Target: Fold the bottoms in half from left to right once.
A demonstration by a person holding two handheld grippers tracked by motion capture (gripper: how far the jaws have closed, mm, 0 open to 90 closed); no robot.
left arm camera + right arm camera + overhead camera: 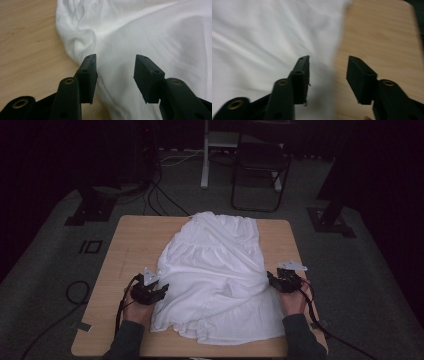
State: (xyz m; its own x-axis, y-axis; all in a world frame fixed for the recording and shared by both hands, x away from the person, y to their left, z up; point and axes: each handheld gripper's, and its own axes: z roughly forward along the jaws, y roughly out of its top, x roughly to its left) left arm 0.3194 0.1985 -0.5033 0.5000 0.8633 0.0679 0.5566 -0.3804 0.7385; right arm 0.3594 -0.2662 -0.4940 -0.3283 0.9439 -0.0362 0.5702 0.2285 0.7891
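White garment (215, 275), far end dim, unclear

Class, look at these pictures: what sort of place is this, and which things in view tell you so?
Probably a lab or studio set up for recording, not a home: a small wooden table stands alone on grey carpet, cables trail across the floor, and dark stands and a folding chair surround it.

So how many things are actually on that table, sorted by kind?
White garment: 1
Hand-held grippers: 2, the left gripper and the right gripper, both with fingers apart and holding nothing
Total: 3
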